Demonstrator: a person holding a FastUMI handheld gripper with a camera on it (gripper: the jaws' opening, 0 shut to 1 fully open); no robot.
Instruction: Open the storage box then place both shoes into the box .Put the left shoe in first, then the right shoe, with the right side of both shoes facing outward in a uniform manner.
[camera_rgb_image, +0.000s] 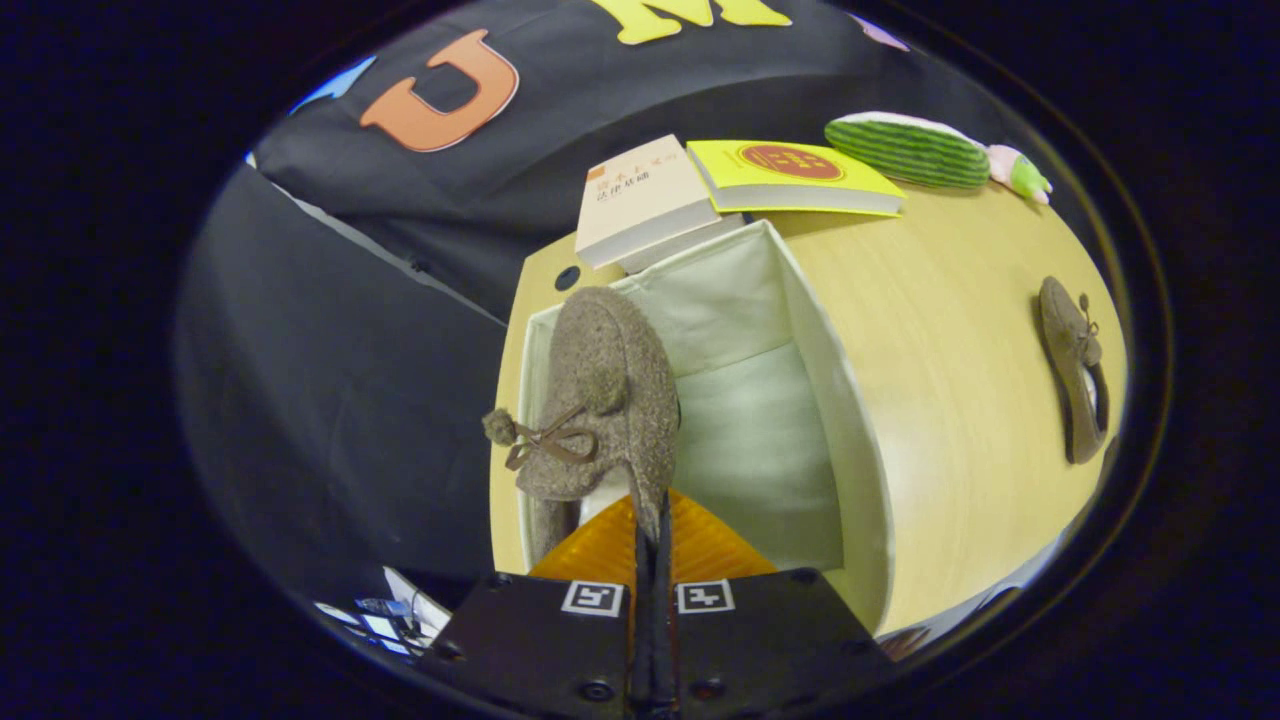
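Note:
My gripper (652, 520) is shut on the heel rim of a brown felt shoe (605, 400) with a bow and pom-pom. The orange fingers (700, 545) pinch the thin edge between them. The shoe hangs toe-forward over the left side of the open white storage box (850, 420), its sole toward the box's left wall. The box's cloth-lined inside shows to the right of the shoe. The second brown shoe (1075, 370) lies on its side on the wooden table (950, 330), well to the right of the box.
Beyond the box lie a beige book (640, 195) and a yellow book (790, 175). A green striped plush toy (915, 150) rests farther back right. The table's left edge drops off beside the box, with black cloth beyond it.

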